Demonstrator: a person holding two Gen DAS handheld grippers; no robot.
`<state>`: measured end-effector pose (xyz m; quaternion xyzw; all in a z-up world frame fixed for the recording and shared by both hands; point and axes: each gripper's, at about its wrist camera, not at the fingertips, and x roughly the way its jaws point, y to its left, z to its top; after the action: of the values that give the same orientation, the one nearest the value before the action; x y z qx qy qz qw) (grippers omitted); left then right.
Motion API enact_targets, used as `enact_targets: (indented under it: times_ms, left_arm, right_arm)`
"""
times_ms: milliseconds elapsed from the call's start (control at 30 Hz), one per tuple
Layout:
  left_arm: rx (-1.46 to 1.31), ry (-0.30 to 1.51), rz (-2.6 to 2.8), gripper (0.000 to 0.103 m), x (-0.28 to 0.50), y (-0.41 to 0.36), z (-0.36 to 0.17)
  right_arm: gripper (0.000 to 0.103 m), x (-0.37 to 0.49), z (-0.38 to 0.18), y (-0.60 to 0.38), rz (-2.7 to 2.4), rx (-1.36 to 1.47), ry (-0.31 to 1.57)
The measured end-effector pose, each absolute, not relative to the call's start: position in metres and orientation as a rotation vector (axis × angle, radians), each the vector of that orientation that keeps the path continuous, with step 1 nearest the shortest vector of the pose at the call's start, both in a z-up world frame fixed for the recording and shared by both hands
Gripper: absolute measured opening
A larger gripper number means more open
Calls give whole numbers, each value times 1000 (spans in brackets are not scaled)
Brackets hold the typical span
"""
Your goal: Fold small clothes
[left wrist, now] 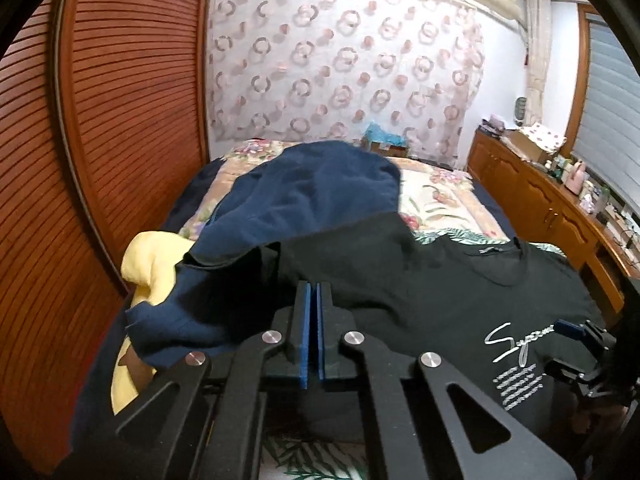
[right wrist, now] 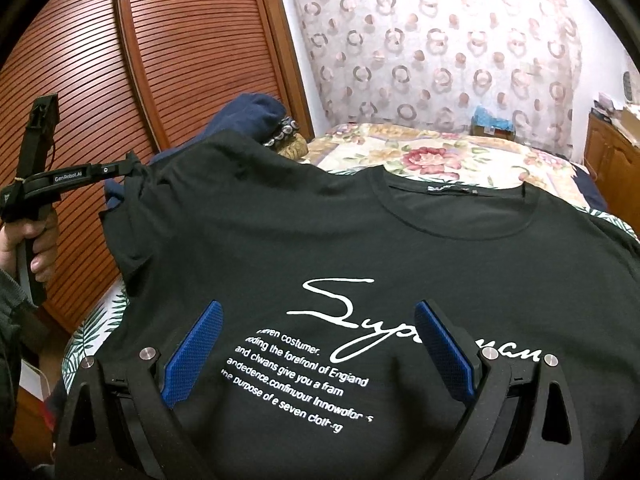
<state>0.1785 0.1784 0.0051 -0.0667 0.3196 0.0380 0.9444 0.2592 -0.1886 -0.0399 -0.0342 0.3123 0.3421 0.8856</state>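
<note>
A black cotton T-shirt with white script lettering (right wrist: 360, 248) lies chest-up across a floral quilted bedspread (right wrist: 432, 156), collar toward the far wall, its long axis running away from the person. The left gripper (left wrist: 314, 292), blue pads pressed together, has pinched the shirt's left sleeve at the garment's outer edge; seen from the right wrist, that sleeve is bunched at its tip (right wrist: 132, 168). The right gripper (right wrist: 320, 344) hovers with blue pads spread wide over the printed chest, holding nothing. The sleeve thus lies left of the shirt's midline, so any fold looks likely to carry it rightward, across the body. A crumpled navy blue garment (left wrist: 312, 188) and a pale yellow cloth (left wrist: 148, 260) are heaped just beyond. Louvred wooden wardrobe doors (left wrist: 120, 120) stand left, a ring-patterned curtain (left wrist: 340, 60) behind.
</note>
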Motion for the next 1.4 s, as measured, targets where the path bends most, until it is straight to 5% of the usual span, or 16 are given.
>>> enact_targets:
  times_ms: [467,833,1133,1300,1400]
  left_arm:
    - [-2,620,-196,6,208,57,44]
    - [-5,687,-215,70,185,62,16]
    - [-22,738,-143,70,178,79,-18]
    - [-33,775,-205,36,189,73,-32]
    - [-27,817,-213,31,201,66,-46]
  right_arm:
    - [97,241,-37,-218,614,-23,614]
    - [97,223,-34,-207,580,-12,626]
    - [93,236,-19,-167,679,-84,628]
    - [84,255,-17,-154,709,-122,631]
    - [81,270,-17,-163,713,-124,640]
